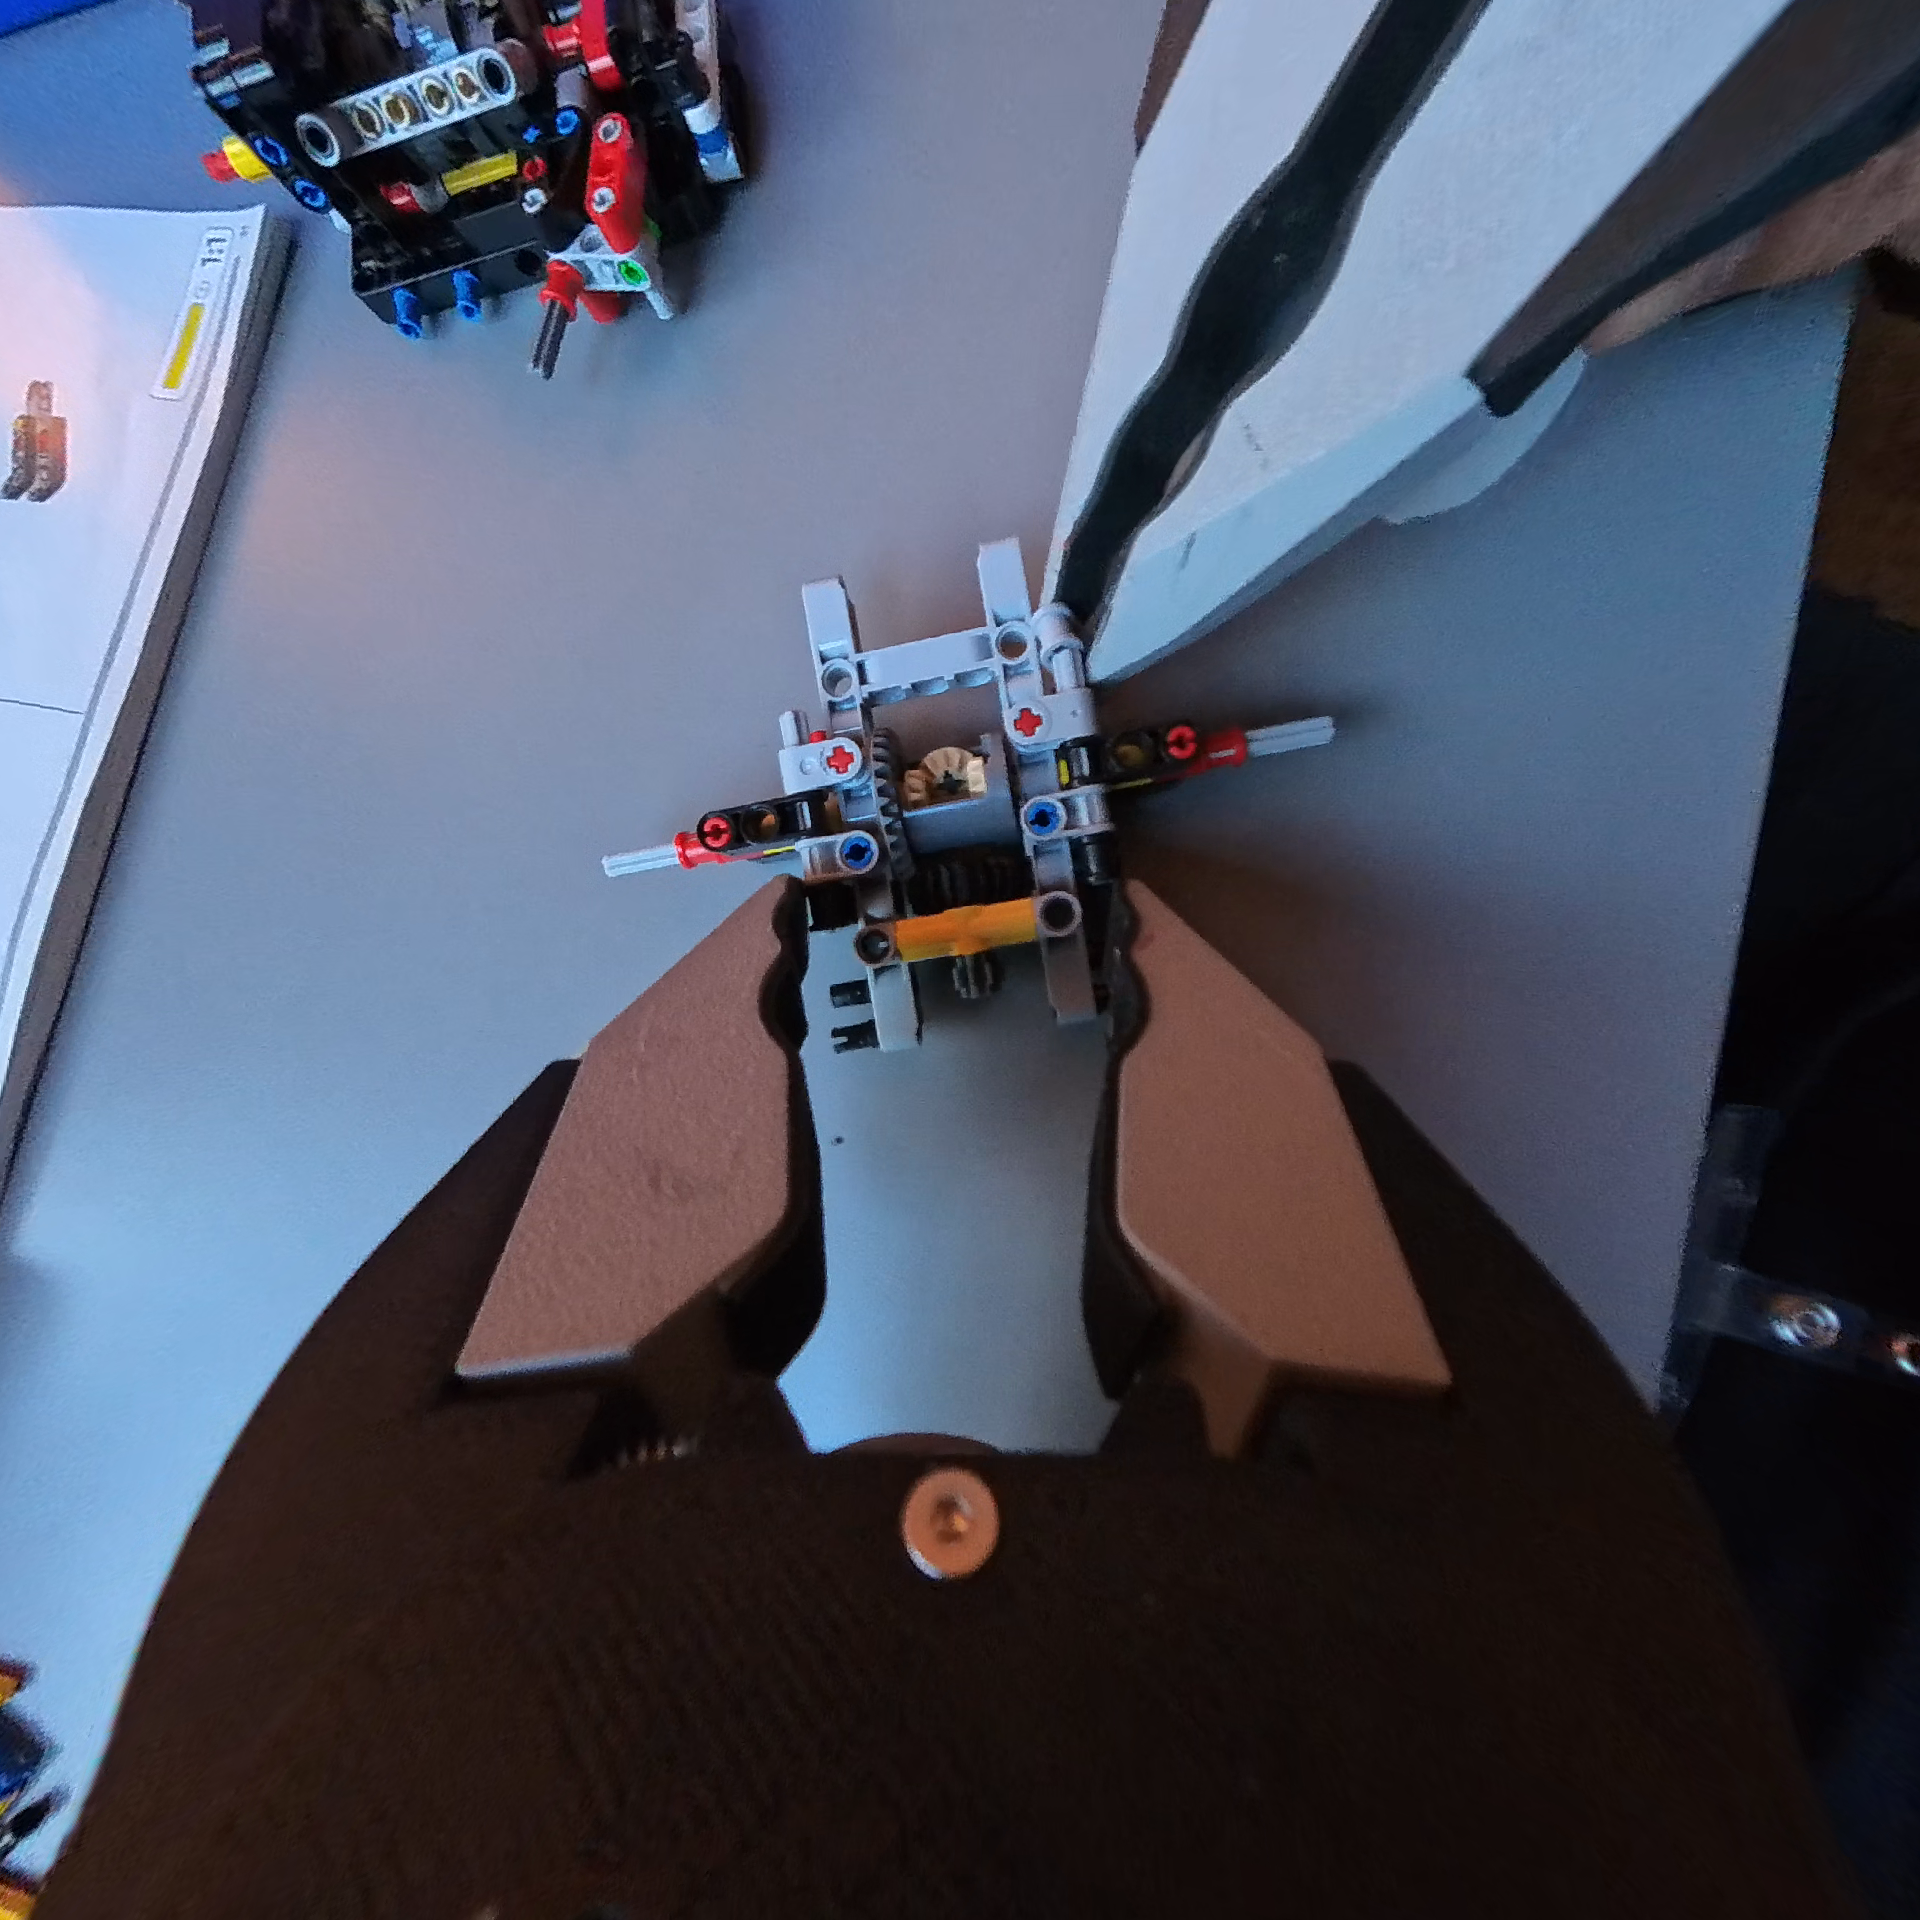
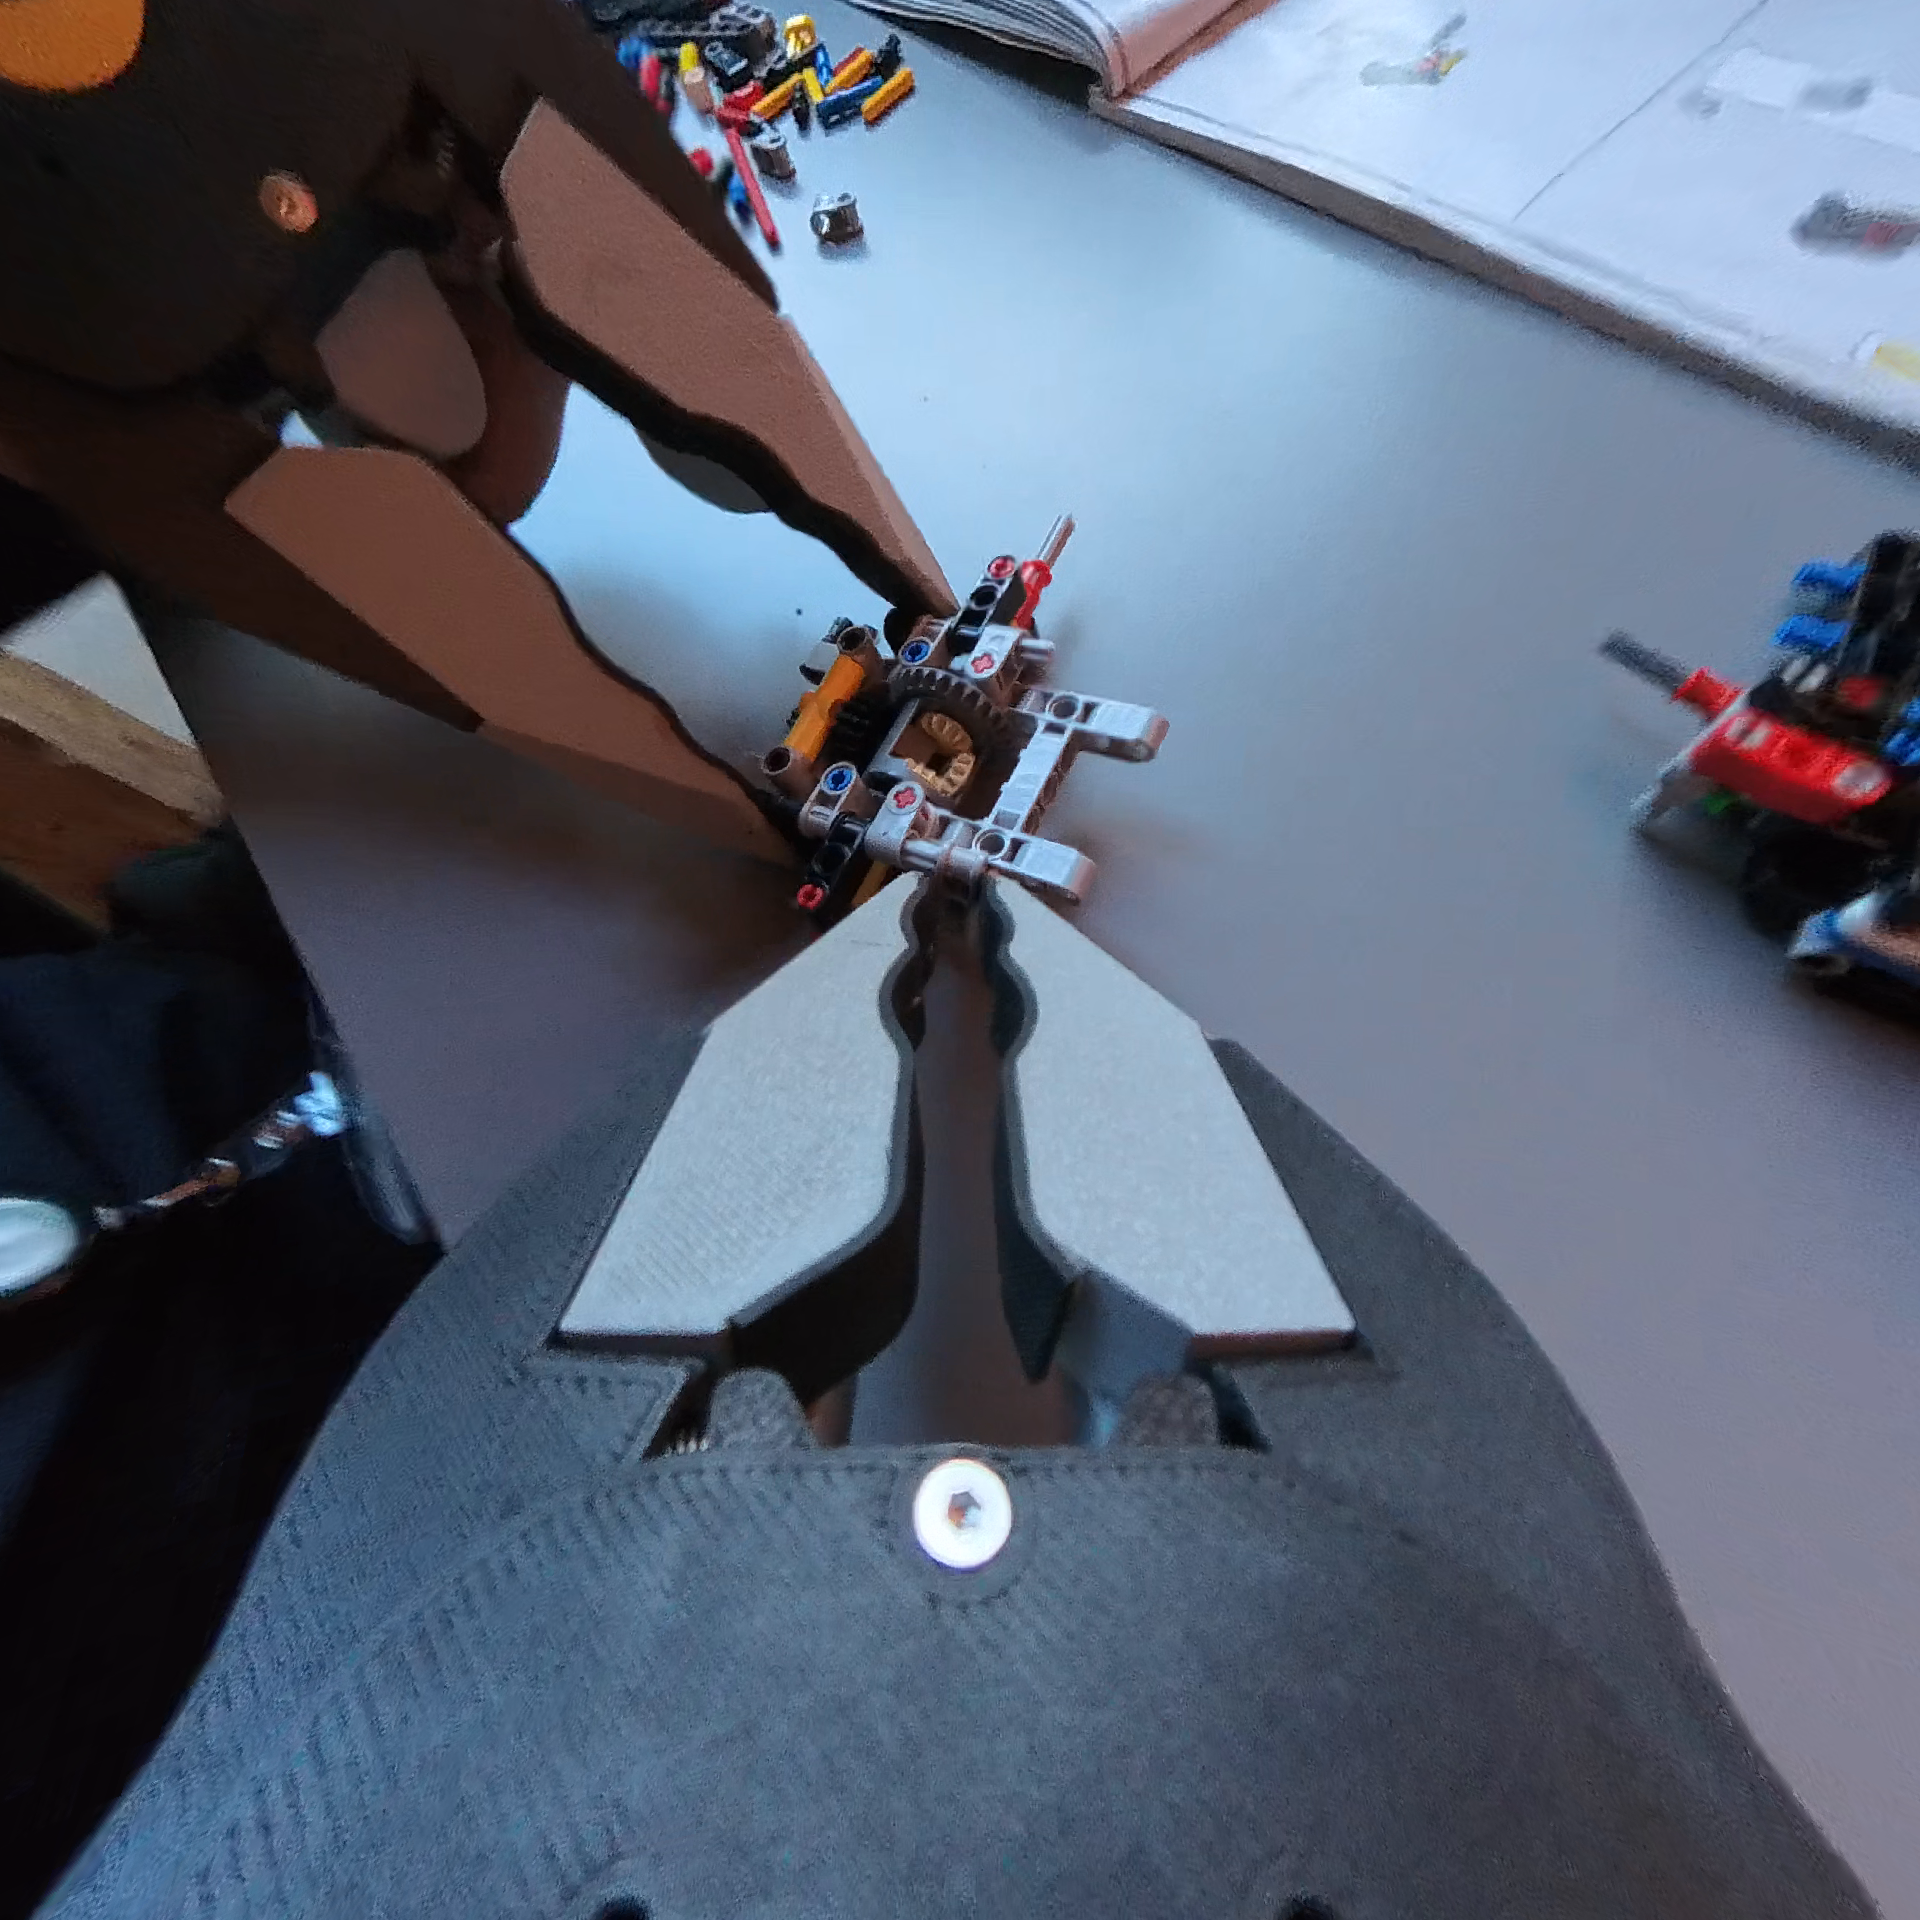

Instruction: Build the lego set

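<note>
Left hand-held gripper (image 1: 951, 935) clamps grey gear assembly (image 1: 940, 800) on desk (image 1: 468, 644); right hand-held gripper (image 2: 951, 899) pinches its grey connector (image 2: 961, 857). Assembly unfinished.

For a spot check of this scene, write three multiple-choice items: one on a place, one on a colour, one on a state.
1. Where does the gear assembly sit?
A. on the grey table
B. on the open booklet
C. lifted clear of the table

2. What colour is the cross-bar at the assembly's near end in the left wrist view?
A. green
B. orange
C. white

3. How does the left gripper stand?
A. shut on nothing
B. far from the assembly
C. fingers on either side of the assembly

Key: 1 A, it rests on the grey table; 2 B, the bar between the grey beams is orange; 3 C, both brown fingers flank its near end.
</note>
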Demonstrator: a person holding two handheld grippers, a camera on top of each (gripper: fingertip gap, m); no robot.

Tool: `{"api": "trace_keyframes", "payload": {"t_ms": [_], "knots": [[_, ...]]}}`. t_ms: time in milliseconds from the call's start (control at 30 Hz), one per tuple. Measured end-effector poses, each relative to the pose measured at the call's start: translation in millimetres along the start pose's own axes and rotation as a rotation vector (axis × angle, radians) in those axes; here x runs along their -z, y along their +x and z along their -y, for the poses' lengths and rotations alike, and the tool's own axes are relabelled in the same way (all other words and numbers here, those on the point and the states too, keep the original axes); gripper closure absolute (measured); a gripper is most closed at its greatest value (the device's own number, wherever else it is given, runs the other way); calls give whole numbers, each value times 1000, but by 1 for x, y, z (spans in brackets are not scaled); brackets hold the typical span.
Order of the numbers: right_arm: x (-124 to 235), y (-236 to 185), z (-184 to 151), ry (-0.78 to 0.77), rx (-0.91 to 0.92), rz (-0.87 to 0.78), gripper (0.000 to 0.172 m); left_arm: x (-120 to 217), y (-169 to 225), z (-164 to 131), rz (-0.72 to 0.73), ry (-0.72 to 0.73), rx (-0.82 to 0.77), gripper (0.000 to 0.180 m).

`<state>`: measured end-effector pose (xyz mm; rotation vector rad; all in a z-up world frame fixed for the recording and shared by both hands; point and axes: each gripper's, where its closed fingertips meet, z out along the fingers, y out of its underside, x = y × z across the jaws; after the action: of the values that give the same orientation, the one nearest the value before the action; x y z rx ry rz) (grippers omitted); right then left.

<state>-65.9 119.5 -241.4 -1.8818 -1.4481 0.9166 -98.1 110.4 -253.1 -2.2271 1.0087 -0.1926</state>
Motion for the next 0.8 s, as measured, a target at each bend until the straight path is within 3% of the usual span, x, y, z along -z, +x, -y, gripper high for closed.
{"api": "trace_keyframes", "payload": {"t_ms": [133,300,500,800], "knots": [[-2,3,3,2,232,-98,167,1,-4,-2,-3,1,7,125],[-3,7,2,-11,268,-108,167,1,-6,-1,-27,22,24,127],[-5,7,0,-25,493,-224,167,1,-6,-1,-42,29,16,129],[-5,8,2,-21,259,-77,167,-2,-6,-1,-18,19,6,122]]}}
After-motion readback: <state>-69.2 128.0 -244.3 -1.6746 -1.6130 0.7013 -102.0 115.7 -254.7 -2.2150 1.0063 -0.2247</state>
